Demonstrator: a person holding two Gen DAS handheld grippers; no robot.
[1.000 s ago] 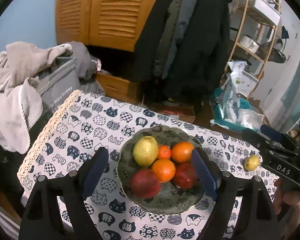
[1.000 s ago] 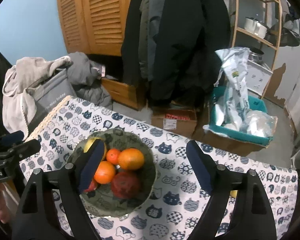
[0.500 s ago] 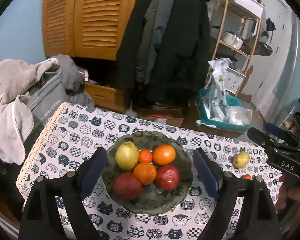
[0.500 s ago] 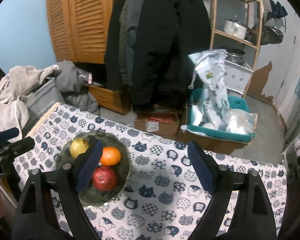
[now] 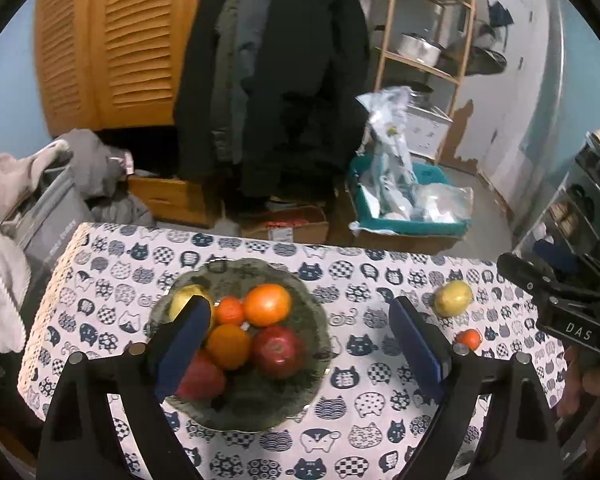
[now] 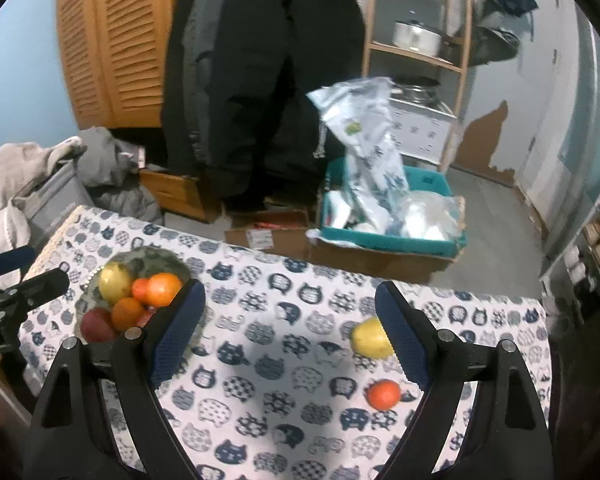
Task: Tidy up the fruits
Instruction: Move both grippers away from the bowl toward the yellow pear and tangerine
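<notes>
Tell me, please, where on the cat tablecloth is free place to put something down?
The widest bare patch lies between the fruit bowl and the loose yellow fruit, reaching the near edge. The far strip behind that fruit is bare too. Crowded: the bowl, already piled, and the corner holding the yellow fruit and the small orange.

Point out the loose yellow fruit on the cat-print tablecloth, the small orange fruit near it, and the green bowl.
Loose yellow fruit (image 6: 370, 339): right wrist view, on its visible skin.
Small orange fruit (image 6: 384, 395): right wrist view, its middle.
Green bowl (image 5: 260, 408): left wrist view, bare near inside.
</notes>
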